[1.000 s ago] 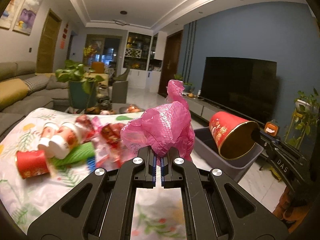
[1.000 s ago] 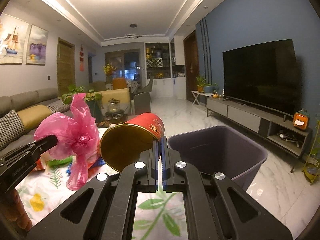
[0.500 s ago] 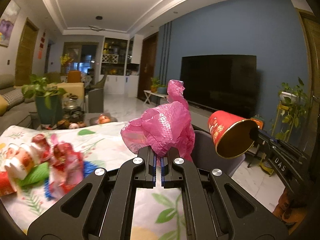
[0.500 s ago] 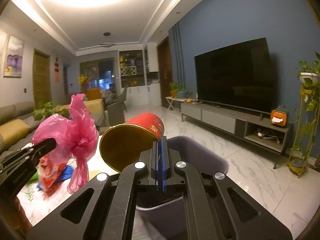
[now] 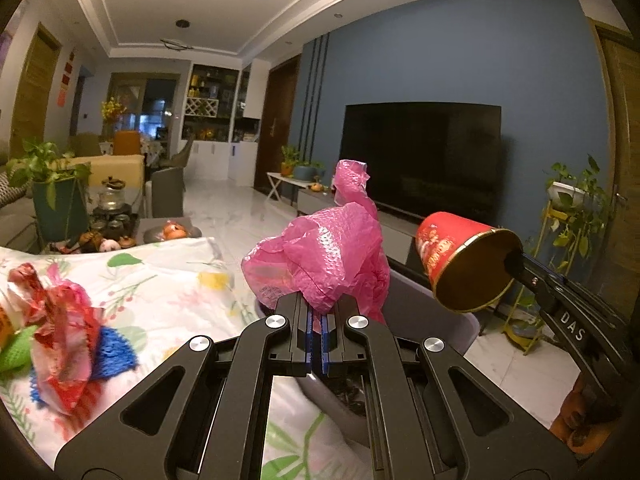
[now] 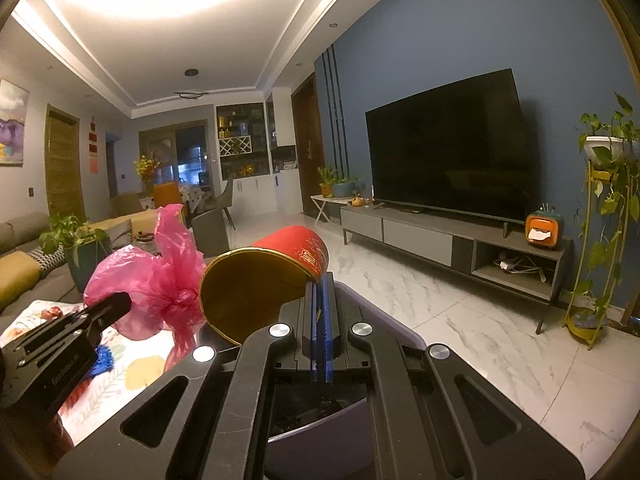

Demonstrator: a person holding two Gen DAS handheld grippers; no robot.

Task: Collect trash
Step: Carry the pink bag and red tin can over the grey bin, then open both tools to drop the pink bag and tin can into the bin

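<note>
The counter (image 5: 168, 280), under a floral cloth, carries what is left to clear: a heap of red and white wrappers (image 5: 60, 332) with a blue knitted scrap and something green beside it at the left edge of the left wrist view. More may lie beyond the frame; I cannot tell. Just off the counter's end stands the grey bin (image 6: 320, 432), its rim passing right below both tools, with dark matter already lying at its bottom — so by my reading some trash has gone in, two pieces are on the point of going in, and the heap remains.

The left tool (image 5: 316, 320) is clamped nearly closed, its blue pads pinching a fold of the crumpled pink plastic bag (image 5: 320, 256), which stands up above the jaws and hangs over the near side of the bin. The right tool (image 6: 320, 312) is likewise pressed together, gripping the wall of the red paper cup (image 6: 260, 280) at its rim; the cup lies tipped on its side in the air, gold inside facing the camera, over the bin. Bag and cup hang close together, not clearly touching. Neither piece is released yet.
</note>
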